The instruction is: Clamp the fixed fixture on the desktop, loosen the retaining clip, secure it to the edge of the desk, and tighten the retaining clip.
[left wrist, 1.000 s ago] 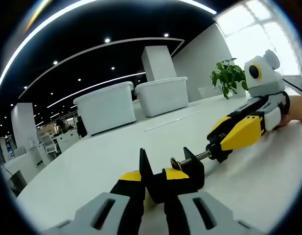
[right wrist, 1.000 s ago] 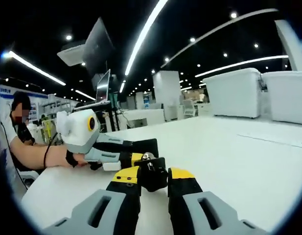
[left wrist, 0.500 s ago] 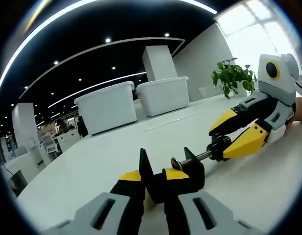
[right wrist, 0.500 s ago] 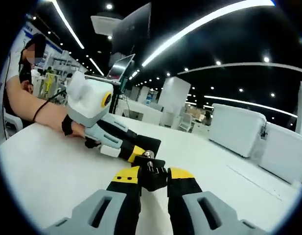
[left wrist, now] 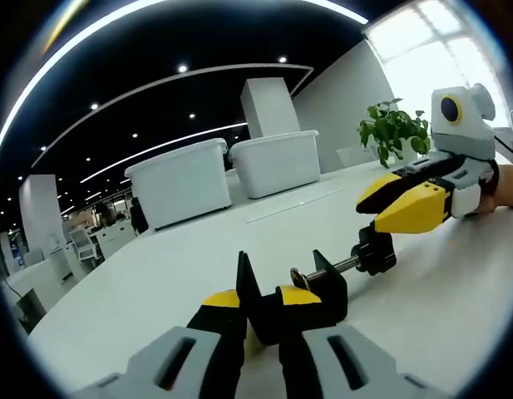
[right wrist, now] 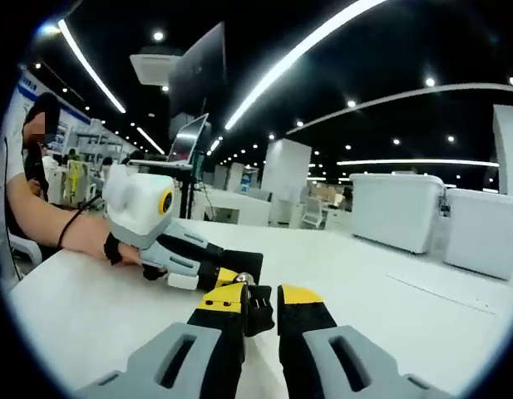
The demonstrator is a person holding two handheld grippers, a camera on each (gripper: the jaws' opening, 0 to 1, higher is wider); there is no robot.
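Note:
A black clamp fixture (left wrist: pixel 323 287) stands on the white desk (left wrist: pixel 156 283), and my left gripper (left wrist: pixel 260 303) is shut on its body. Its threaded screw (left wrist: pixel 331 268) runs right to a black knob (left wrist: pixel 374 249). My right gripper (left wrist: pixel 381 208) hovers just above that knob with its yellow jaws slightly apart, not touching it. In the right gripper view, the right gripper (right wrist: pixel 261 299) is open by a narrow gap, with the knob (right wrist: pixel 258 306) just beyond its tips. Behind the knob the left gripper (right wrist: pixel 208 268) reaches in from the left.
Two white storage bins (left wrist: pixel 181 179) (left wrist: pixel 277 162) and a potted plant (left wrist: pixel 393 129) stand at the desk's far side. A person's forearm (right wrist: pixel 65 229) rests on the desk (right wrist: pixel 389 307), with a monitor (right wrist: pixel 198 75) behind. More white bins (right wrist: pixel 397 208) stand at the right.
My right gripper has let go of the knob and lifted above it, rolling back level. The left gripper and the clamp have stayed in place.

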